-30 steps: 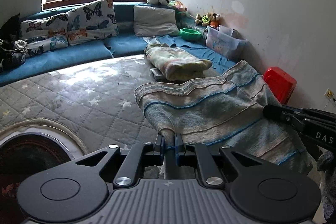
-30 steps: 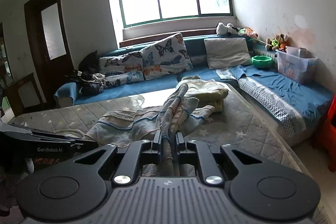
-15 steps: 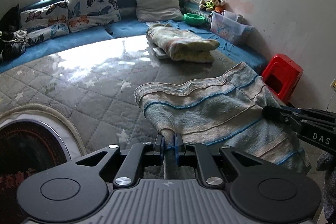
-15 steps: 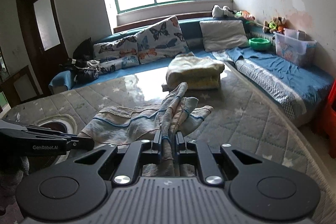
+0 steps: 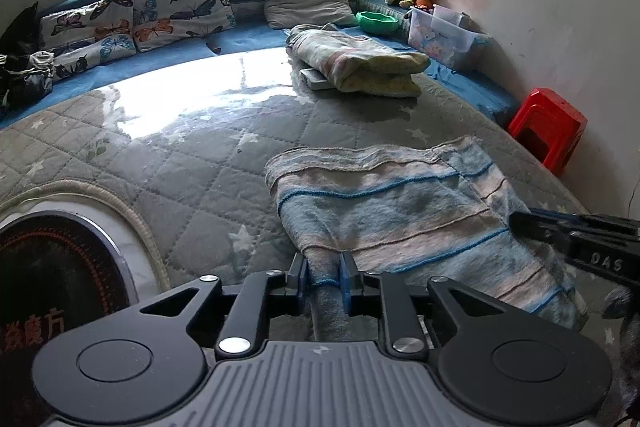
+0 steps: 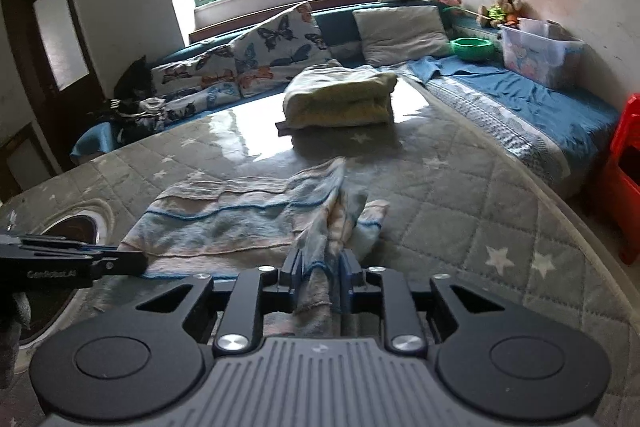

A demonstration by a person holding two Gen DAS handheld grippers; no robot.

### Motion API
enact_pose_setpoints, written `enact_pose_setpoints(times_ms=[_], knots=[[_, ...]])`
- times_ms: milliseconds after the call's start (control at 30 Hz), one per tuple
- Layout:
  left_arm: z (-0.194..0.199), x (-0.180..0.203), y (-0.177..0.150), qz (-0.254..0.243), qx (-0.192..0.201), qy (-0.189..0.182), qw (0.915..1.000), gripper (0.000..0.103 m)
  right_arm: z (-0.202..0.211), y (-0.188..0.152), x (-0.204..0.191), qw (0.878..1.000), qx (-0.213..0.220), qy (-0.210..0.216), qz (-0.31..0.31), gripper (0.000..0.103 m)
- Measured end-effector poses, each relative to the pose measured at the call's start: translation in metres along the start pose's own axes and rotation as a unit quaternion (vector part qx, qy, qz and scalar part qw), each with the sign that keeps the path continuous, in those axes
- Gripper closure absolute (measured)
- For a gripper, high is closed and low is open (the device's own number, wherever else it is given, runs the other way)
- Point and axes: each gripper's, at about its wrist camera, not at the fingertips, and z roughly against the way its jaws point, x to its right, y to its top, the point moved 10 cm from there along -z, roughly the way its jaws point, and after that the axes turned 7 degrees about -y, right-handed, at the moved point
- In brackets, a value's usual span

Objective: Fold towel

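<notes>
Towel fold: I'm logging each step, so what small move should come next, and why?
Probably carry both held corners forward toward the far edge. The left gripper and right gripper each pinch the towel, whose far half lies flat on the quilted mat.

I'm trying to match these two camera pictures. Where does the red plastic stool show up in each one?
Left wrist view: the red plastic stool stands at the right, beside the white wall, beyond the striped blue towel.
Right wrist view: the stool is cut off at the far right edge.
Shared landmark: the folded yellowish blanket on the grey quilted mattress.
</notes>
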Motion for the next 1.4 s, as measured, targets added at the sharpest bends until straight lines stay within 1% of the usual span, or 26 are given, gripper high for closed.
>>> enact_pose_setpoints(times_ms=[33, 67, 233, 433, 533, 633, 733, 867, 900, 1000, 1100, 1167, 1233, 1367, 1400], knots=[[0.000, -0.001, -0.002, 0.000, -0.001, 0.002, 1.0000, 0.075, 0.001, -0.002, 0.003, 1.000, -0.001, -0.002, -0.004, 0.082], [-0.001, -0.003, -0.003, -0.001, -0.002, 0.005, 1.0000, 0.074, 0.001, -0.003, 0.005, 1.000, -0.004, -0.001, -0.007, 0.082], [0.002, -0.005, -0.012, -0.007, -0.003, 0.006, 1.0000, 0.073, 0.005, -0.020, 0.013, 1.000, -0.020, -0.005, -0.007, 0.081], [0.010, -0.007, -0.022, -0.013, -0.003, 0.004, 0.9999, 0.072, 0.017, -0.035, 0.013, 1.000, -0.021, 0.002, -0.014, 0.081], [0.019, -0.007, -0.027, -0.015, 0.001, 0.004, 0.9999, 0.067, 0.028, -0.038, 0.013, 1.000, -0.013, -0.003, -0.013, 0.079], [0.031, -0.006, -0.031, -0.018, 0.009, 0.005, 0.9998, 0.067, 0.044, -0.039, 0.010, 1.000, 0.005, -0.009, -0.011, 0.078], [0.043, -0.005, -0.036, -0.022, 0.017, 0.005, 0.9996, 0.067, 0.065, -0.047, 0.002, 1.000, 0.019, 0.003, -0.010, 0.078], [0.052, 0.002, -0.047, -0.037, 0.018, 0.001, 0.9991, 0.064, 0.079, -0.062, -0.005, 1.000, 0.022, 0.007, -0.008, 0.078], [0.053, 0.002, -0.049, -0.038, 0.018, 0.002, 0.9991, 0.062, 0.079, -0.067, -0.004, 1.000, 0.019, 0.006, -0.010, 0.078], [0.055, 0.002, -0.056, -0.040, 0.015, 0.003, 0.9991, 0.061, 0.079, -0.080, 0.000, 1.000, 0.008, -0.002, -0.021, 0.078], [0.058, 0.002, -0.062, -0.042, 0.013, 0.004, 0.9990, 0.059, 0.088, -0.085, 0.003, 0.999, 0.015, -0.003, -0.040, 0.077], [0.059, 0.002, -0.067, -0.043, 0.011, 0.005, 0.9990, 0.057, 0.094, -0.085, 0.001, 0.999, 0.025, -0.006, -0.041, 0.078], [0.061, 0.002, -0.071, -0.044, 0.010, 0.006, 0.9990, 0.053, 0.097, -0.088, -0.002, 0.999, 0.028, -0.005, -0.041, 0.077], [0.064, 0.002, -0.081, -0.043, 0.005, 0.008, 0.9990, 0.051, 0.087, -0.097, -0.004, 0.999, 0.010, -0.005, -0.047, 0.077], [0.066, 0.002, -0.083, -0.042, 0.003, 0.009, 0.9991, 0.047, 0.086, -0.099, -0.004, 0.999, 0.007, -0.006, -0.049, 0.077]])
